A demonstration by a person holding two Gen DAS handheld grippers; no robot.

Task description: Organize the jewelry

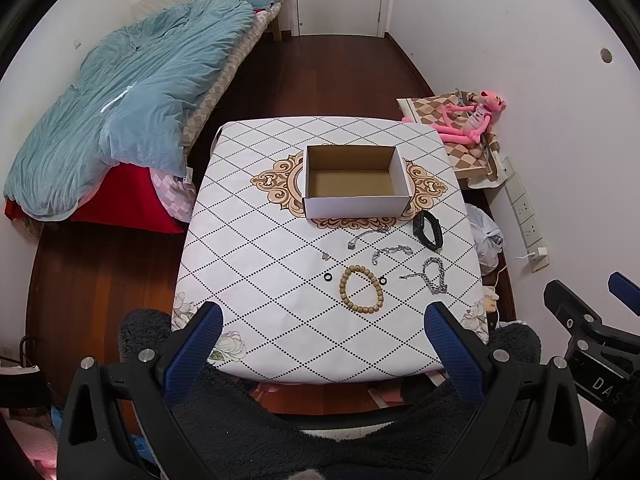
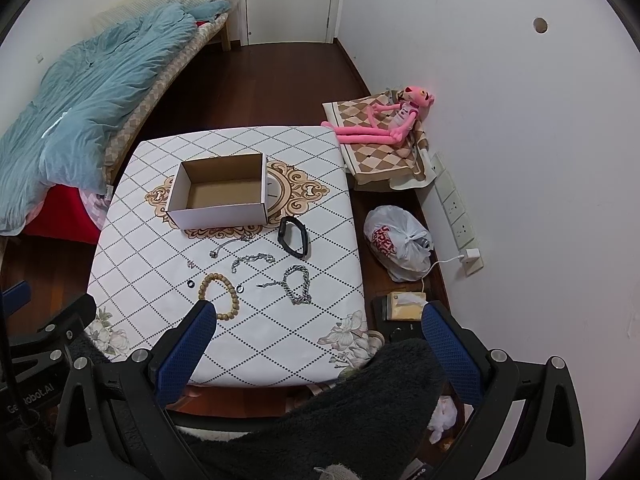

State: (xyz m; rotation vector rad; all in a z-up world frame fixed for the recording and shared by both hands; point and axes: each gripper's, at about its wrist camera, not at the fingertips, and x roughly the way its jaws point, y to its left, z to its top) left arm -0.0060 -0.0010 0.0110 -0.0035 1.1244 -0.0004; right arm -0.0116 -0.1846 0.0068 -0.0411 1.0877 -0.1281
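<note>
An open, empty cardboard box (image 1: 354,186) (image 2: 220,196) stands mid-table. In front of it lie a black wristband (image 1: 428,230) (image 2: 294,237), three silver chains (image 1: 392,252) (image 2: 253,259), one of them thick (image 1: 434,276) (image 2: 297,284), a wooden bead bracelet (image 1: 362,289) (image 2: 220,290), two small black rings (image 1: 328,277) (image 2: 191,283) and a tiny charm (image 1: 325,256). My left gripper (image 1: 322,320) is open and empty above the table's near edge. My right gripper (image 2: 318,320) is open and empty, over the near right corner.
The table (image 1: 248,240) has a white diamond-patterned cloth. A bed with a blue duvet (image 1: 120,100) is on the left. A pink plush toy (image 2: 388,120), a plastic bag (image 2: 400,242) and wall sockets (image 2: 456,208) are on the right.
</note>
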